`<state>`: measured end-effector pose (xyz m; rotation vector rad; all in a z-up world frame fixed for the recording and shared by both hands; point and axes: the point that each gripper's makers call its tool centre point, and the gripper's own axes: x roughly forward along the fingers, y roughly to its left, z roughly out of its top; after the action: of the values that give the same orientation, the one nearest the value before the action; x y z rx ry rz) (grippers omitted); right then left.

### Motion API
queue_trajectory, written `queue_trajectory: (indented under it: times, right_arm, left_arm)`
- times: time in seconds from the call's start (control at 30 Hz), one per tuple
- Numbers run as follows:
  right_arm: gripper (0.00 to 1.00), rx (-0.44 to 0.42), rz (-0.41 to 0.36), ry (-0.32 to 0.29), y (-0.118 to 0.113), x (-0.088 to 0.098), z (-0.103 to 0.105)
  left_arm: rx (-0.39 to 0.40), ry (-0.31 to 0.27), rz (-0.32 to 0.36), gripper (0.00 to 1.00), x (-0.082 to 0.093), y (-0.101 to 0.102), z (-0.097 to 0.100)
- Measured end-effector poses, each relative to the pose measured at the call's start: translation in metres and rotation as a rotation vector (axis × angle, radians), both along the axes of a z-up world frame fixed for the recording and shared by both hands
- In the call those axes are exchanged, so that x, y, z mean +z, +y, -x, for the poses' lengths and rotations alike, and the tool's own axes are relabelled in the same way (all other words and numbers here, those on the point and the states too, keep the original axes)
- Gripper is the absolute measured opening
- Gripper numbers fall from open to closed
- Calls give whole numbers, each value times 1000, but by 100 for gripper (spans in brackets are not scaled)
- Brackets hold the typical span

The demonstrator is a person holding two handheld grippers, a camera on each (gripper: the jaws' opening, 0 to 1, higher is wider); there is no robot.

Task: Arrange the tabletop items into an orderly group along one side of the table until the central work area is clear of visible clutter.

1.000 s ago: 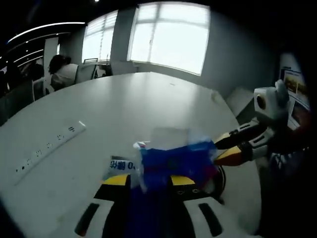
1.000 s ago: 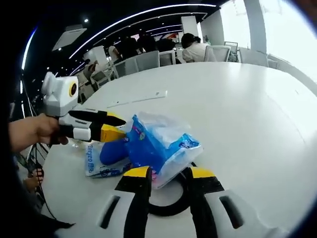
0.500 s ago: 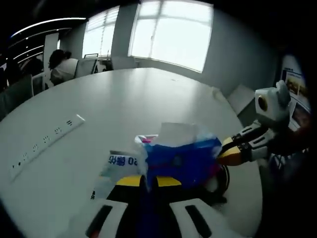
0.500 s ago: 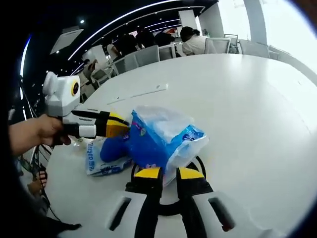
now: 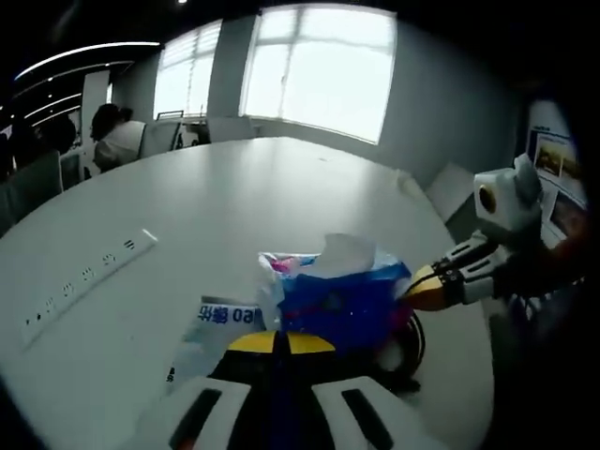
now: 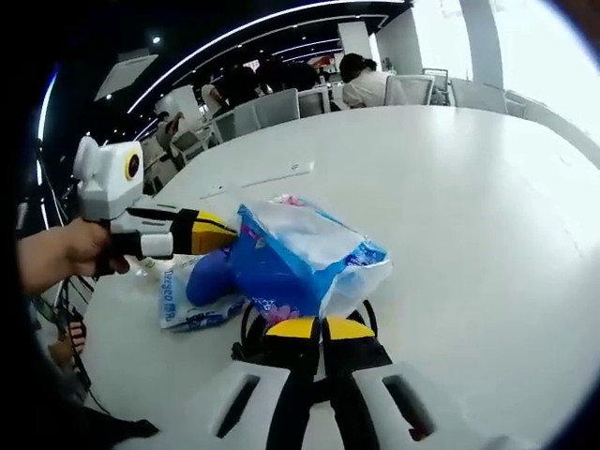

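Left gripper view: left gripper (image 5: 278, 343) closed down, jaws meeting on the near edge of the blue tissue pack (image 5: 337, 305), pinched. White wipes packet (image 5: 208, 330) flat on the tabletop (image 5: 234, 202), touching the pack's left side. Black ring-shaped item (image 5: 405, 349) just right of the pack, partly hidden; cannot tell what. Right gripper (image 5: 419, 287) entering from the right, tips touching the pack's far-right corner. Power strip (image 5: 84, 277) well left of the pack, alone.

Right gripper view: right gripper (image 6: 321, 328) squeezed together with jaws touching, clamped on the clear wrapper edge of the blue tissue pack (image 6: 300, 262). Left gripper (image 6: 220, 232) against the pack's left end, hand (image 6: 58, 257) behind it. White wipes packet (image 6: 183, 298) beneath and left of the pack. Black ring-shaped item (image 6: 251, 330) under the pack. Power strip (image 6: 262, 180) beyond the pack, apart.

Progress, judged: pack, packet and ring already bunched near the tabletop edge; pack gripped from both sides, not yet set down. Left: place pack neatly, bring the strip over.
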<state>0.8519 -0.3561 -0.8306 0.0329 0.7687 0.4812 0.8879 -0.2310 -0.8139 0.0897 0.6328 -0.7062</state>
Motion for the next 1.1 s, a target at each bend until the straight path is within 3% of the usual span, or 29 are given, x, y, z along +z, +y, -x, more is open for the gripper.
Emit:
queue_trajectory:
  times: [0.37,0.63,1.1]
  right_arm:
    - [0,-19,46,-77,-26,19,-11]
    - [0,-68,81,-116,-57,26,-19]
    - [0,-111,133,-111,-96,13,-20]
  left_arm:
    - [31,-49,31,0,17,-19,-1]
    - [25,-74,43,0,21,-48,3]
    - [1,-68,44,0,18,-87,5]
